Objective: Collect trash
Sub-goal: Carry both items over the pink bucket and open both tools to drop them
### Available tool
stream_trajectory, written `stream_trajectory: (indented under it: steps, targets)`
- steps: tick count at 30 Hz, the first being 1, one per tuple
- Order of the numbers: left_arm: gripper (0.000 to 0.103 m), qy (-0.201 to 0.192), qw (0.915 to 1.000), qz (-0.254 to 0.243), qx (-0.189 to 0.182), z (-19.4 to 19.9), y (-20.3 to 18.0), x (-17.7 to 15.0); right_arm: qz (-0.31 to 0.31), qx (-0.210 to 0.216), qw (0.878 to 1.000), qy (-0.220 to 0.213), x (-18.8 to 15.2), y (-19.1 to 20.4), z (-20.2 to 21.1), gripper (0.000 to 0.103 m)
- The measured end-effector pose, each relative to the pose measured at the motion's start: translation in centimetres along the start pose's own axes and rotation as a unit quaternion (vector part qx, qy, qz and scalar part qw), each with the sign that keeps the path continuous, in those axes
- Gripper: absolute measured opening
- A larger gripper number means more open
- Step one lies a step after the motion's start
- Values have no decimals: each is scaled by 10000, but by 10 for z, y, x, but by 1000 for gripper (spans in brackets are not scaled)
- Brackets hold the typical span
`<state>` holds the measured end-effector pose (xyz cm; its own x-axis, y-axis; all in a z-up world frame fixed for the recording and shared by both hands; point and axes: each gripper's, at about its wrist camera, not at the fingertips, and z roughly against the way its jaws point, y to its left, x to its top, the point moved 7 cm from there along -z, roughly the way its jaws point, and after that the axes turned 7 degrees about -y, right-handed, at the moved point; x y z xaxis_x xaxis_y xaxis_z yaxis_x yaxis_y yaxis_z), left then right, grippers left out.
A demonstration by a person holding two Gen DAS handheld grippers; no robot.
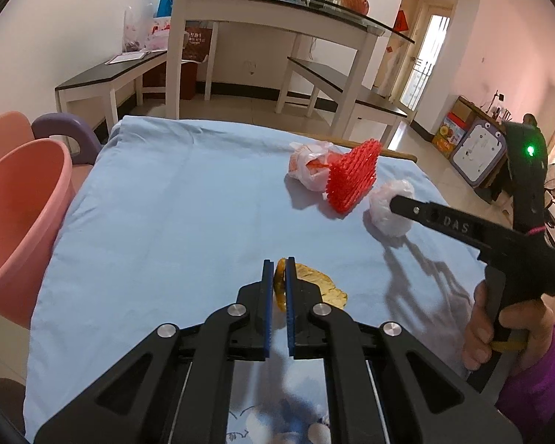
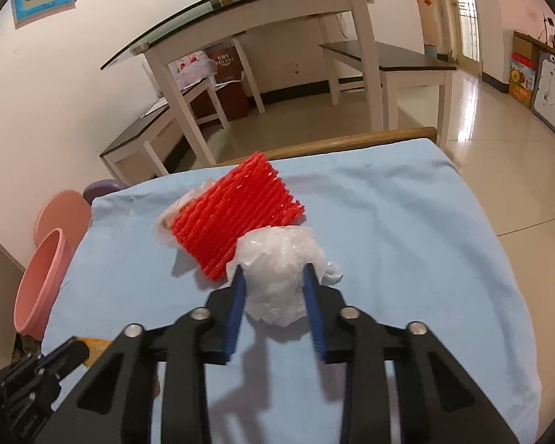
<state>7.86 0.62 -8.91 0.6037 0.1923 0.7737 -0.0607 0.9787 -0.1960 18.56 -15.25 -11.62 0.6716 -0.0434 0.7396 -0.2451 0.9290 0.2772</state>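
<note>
Blue sheeting (image 1: 166, 192) covers the work table, presumably to keep litter visible and contained. Left gripper (image 1: 279, 296) has its blue pads pinched on a yellowish peel (image 1: 316, 285), one edge raised off the cloth. Right gripper (image 2: 273, 288) squeezes a crumpled clear plastic bag (image 2: 277, 259) between its fingers, just beside the red foam fruit net (image 2: 236, 218). Pink basin (image 1: 22, 218) waits at the table's left edge (likely the collection point).
</note>
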Motion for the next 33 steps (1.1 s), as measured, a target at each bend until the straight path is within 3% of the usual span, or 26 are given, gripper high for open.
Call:
stream_trajectory:
  steps: [13,21,33]
  targets:
    - [6,-602,9978,-144,226,42,3,15,137,500,9983,-259,-6,28,58,25]
    - [5,-904,9947,-201,454,69,13,21,389,833,9954,-250,-11,63,70,25]
    - [5,-1260,9857,267,1088,102,75,38,889,1443,9853,-213,-10,137,70,25]
